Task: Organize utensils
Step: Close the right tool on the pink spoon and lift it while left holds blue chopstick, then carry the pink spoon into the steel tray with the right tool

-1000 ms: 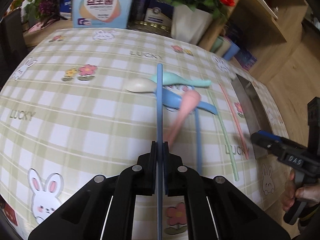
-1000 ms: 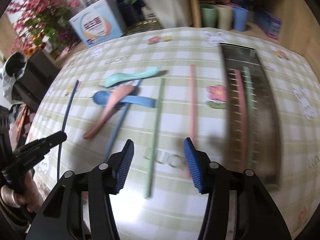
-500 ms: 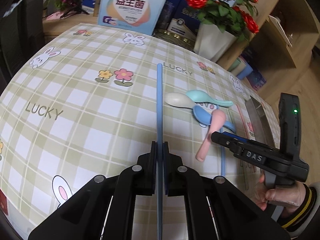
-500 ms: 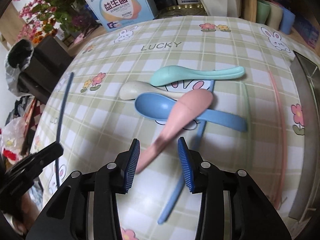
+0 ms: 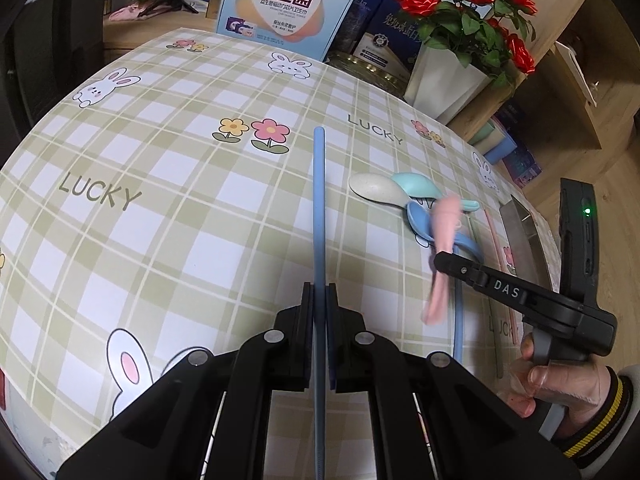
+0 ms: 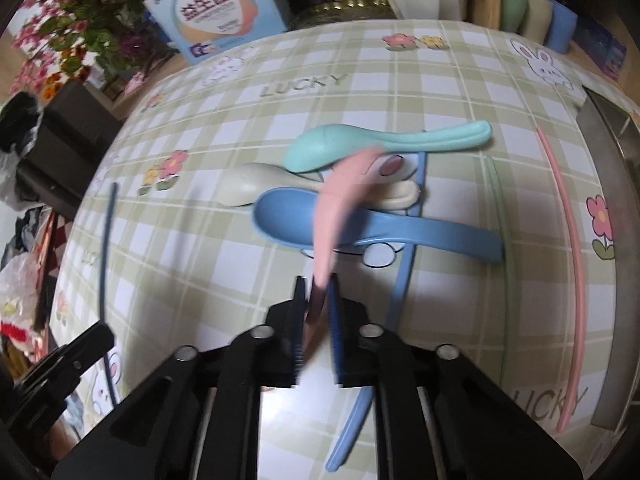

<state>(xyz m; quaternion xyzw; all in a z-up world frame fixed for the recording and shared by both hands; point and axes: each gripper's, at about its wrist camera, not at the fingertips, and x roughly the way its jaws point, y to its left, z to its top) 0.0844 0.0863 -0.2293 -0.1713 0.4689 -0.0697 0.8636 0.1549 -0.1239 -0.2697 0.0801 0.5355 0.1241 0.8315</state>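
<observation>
The right tongs are clamping the handle end of the pink spoon, which is reading as a blurred streak angling over the blue spoon, the cream spoon and the teal spoon; the left tongs are pinching a blue chopstick near its midpoint, with its far tip reaching out over the counter. The likeliest trouble looks to be the grip on the spoon: the pads are biting only the thin end, so the heavy bowl is probably levering the handle and could twist it loose. Its bowl is also passing close above the pile, and a low swing could drag the blue spoon or the loose blue chopstick lying under it. The long held chopstick is sticking well forward, so any turn of the left tongs is sweeping its tip toward the pile on the right. Open room is lying on the left and near side of the counter. On the right, a green chopstick and a pink chopstick are lying between the pile and the metal tray at the right edge, so a low carry toward the tray is risking a knock on them. Beyond the far edge, a box and a flower pot are crowding in.
</observation>
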